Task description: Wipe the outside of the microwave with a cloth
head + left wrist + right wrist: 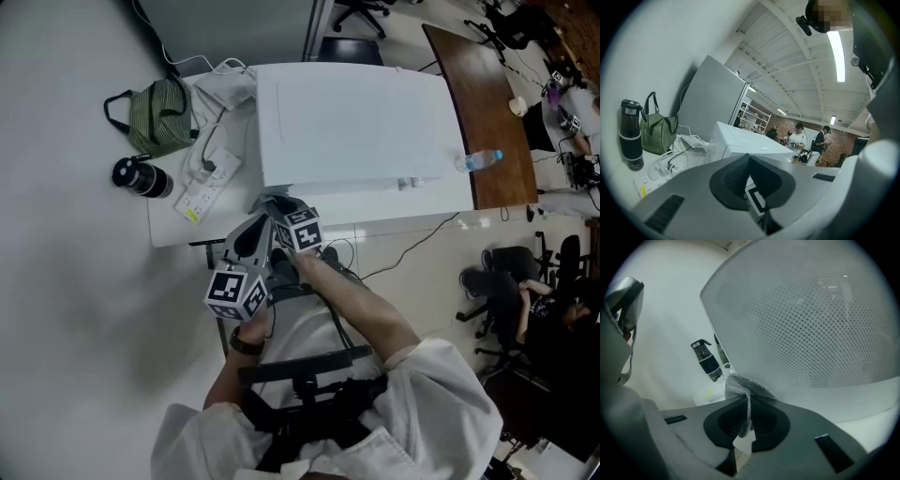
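Observation:
The white microwave (352, 122) stands on a white table (169, 230); it also shows as a white box (740, 143) in the left gripper view. My right gripper (277, 210) is shut on a grey cloth (740, 386) and holds it against the lower left of the microwave's dotted door window (811, 324). In the head view the cloth (274, 201) peeks out at the front left corner. My left gripper (251, 236) hovers just left of the right one, off the table's front edge. Its jaws (749, 157) are shut with nothing between them.
Left of the microwave lie a green striped bag (161, 114), a black bottle (141, 178) and a white power strip (208, 178) with cables. A water bottle (480, 160) sits on the brown desk (487, 94) at right. Office chairs (506, 272) stand on the floor.

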Demonstrator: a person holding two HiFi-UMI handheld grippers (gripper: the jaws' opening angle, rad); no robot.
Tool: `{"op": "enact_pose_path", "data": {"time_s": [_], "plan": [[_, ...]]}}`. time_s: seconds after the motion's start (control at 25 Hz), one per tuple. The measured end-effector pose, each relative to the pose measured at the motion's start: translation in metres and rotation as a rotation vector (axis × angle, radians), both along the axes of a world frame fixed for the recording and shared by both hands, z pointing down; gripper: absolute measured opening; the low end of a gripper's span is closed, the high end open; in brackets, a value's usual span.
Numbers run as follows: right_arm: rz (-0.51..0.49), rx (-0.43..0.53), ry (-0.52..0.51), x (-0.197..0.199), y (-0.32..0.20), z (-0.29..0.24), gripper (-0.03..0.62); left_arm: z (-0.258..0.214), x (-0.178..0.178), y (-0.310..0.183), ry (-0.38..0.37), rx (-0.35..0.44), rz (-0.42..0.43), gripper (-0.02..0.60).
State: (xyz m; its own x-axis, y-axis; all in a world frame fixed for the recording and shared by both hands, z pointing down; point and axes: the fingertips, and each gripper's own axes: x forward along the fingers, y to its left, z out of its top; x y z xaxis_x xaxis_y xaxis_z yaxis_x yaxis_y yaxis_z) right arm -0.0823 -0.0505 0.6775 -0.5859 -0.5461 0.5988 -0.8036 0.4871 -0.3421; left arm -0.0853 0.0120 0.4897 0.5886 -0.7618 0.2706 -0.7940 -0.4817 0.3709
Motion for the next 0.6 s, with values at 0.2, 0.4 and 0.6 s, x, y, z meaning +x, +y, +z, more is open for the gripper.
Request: {"op": "enact_pose_path", "data": {"time_s": [0.2, 0.4, 0.6], "plan": [[0.199, -0.046, 0.037, 0.093, -0.01, 0.03, 0.029, 0.01, -0.006, -0.007, -0.009, -0.006, 0.016, 0.025], [0.441, -0.067, 0.169, 0.252, -0.012, 0.054, 0.029, 0.014, 0.015, -0.018, -0.016, -0.012, 0.043, 0.025], [0.645, -0.068, 0.243, 0.378, -0.008, 0.06, 0.029, 0.008, 0.047, -0.03, -0.052, -0.015, 0.053, 0.025]]}}
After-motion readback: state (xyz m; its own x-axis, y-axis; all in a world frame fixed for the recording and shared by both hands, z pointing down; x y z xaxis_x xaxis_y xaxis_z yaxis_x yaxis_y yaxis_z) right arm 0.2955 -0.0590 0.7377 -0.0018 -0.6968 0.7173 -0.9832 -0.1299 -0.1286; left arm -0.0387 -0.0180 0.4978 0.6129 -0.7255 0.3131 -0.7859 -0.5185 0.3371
